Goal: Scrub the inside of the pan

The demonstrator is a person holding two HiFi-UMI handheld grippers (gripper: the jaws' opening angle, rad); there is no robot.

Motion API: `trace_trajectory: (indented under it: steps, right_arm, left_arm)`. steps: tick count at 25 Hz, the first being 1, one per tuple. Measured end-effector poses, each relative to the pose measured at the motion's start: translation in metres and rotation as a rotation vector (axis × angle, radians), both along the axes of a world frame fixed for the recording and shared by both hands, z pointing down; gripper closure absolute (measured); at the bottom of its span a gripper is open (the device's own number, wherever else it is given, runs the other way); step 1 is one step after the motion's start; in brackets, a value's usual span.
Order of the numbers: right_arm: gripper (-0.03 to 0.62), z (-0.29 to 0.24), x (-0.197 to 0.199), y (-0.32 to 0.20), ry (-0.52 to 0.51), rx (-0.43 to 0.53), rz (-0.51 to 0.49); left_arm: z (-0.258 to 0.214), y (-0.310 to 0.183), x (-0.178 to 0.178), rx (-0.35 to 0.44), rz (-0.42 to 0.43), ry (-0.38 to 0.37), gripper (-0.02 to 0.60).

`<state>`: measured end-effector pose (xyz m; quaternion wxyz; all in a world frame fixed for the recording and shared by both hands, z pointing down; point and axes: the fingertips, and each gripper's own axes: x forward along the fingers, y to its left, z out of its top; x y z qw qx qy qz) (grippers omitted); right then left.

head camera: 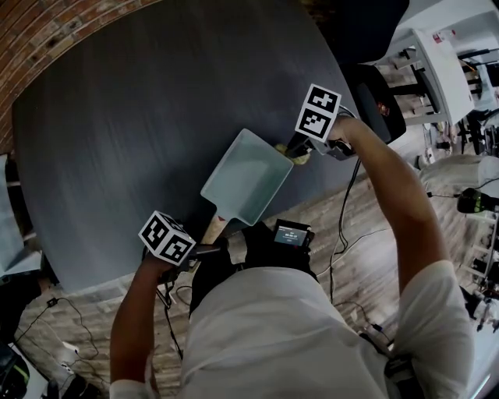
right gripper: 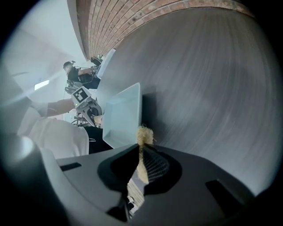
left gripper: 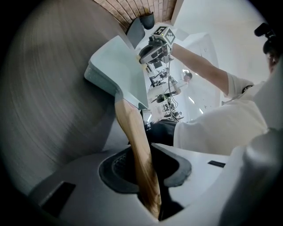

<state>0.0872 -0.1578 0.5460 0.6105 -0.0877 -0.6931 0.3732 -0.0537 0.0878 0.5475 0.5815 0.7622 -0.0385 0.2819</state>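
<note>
A pale blue rectangular pan [head camera: 248, 176] with a wooden handle [head camera: 215, 227] rests on the dark round table [head camera: 117, 117] near its front edge. My left gripper [head camera: 204, 249] is shut on the wooden handle [left gripper: 140, 154], which runs between its jaws up to the pan [left gripper: 116, 70]. My right gripper [head camera: 300, 153] hovers at the pan's far right corner, shut on a small yellowish scrub pad [right gripper: 142, 152]. The pad's tuft [head camera: 291, 152] sticks out past the jaws just beside the pan's rim [right gripper: 132, 115].
The table ends just behind the pan's handle; a wood-look floor [head camera: 351, 257] with cables lies beyond. A black chair [head camera: 378, 93] and white shelving [head camera: 444, 70] stand at the right. A brick wall [head camera: 47, 23] runs along the far left.
</note>
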Motion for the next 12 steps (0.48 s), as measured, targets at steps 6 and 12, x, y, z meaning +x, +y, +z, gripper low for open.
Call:
trace_trajectory:
  steps: [6,12]
  right_arm:
    - [0.559,0.001,-0.016,-0.006,-0.037,0.008,0.052]
    - [0.559,0.005,-0.023,-0.011,-0.048,0.037,0.066]
  left_arm:
    - [0.003,0.001,0.0,0.025,0.043,-0.021,0.482]
    - [0.004,0.002,0.003,0.039,0.058,-0.017,0.476]
